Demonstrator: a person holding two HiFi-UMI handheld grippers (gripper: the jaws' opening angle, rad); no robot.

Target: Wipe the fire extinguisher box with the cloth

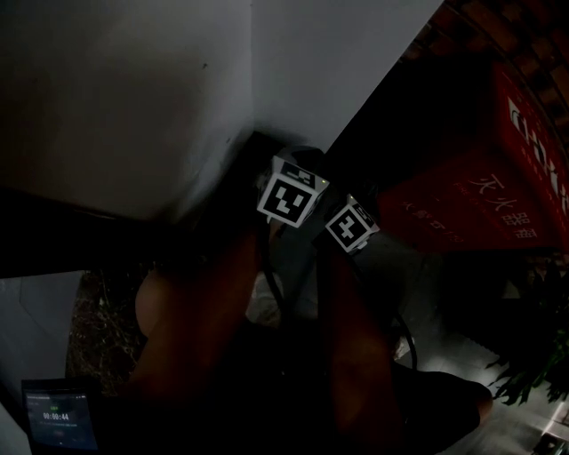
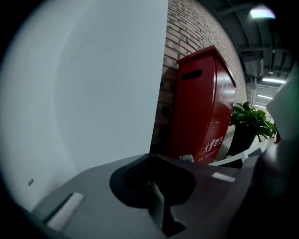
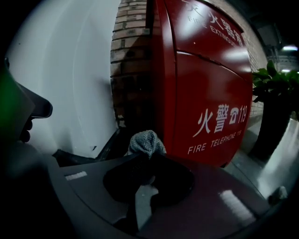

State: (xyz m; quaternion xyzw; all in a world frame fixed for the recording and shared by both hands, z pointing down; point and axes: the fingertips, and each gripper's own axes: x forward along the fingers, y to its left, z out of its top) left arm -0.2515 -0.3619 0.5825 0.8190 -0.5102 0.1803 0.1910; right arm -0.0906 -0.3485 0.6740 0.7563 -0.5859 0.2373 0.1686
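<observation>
Pinching a wad of grey knitted cloth (image 3: 146,141), the right gripper (image 3: 145,158) has its two dark jaws closed tight on the fabric. The fabric bulges up in a rounded lump above the tips. The left gripper (image 2: 150,158) has its jaws drawn together with nothing between them.

In the head view, the left gripper's white cube with black square markers (image 1: 292,197) rides just beside the right gripper's matching cube (image 1: 351,224), the two almost touching. Both sit at the far ends of the person's forearms (image 1: 204,329). A small dark device with a lit screen (image 1: 59,418) lies at the lower left corner of that view.

Straight ahead of the left gripper rises a plain white wall (image 2: 93,93), which ends in a sharp vertical edge.

To the right of that edge, the tall red metal fire extinguisher box (image 3: 210,93) stands upright on the floor. It bears white Chinese characters, "119" and "FIRE TELEPHONE" low on its front, and a dark slot near the top. In the right gripper view the cloth sits in front of the box's lower left corner, close to it. Whether the two touch cannot be told there, and the head view shows a dark gap between the grippers and the box.

Behind the box runs a brown brick wall (image 3: 128,56), its face meeting the white wall at the corner. Past the box on the right stands a green leafy plant in a dark pot (image 3: 275,88). Farthest off, a bright ceiling lamp (image 2: 261,11) glows overhead.
</observation>
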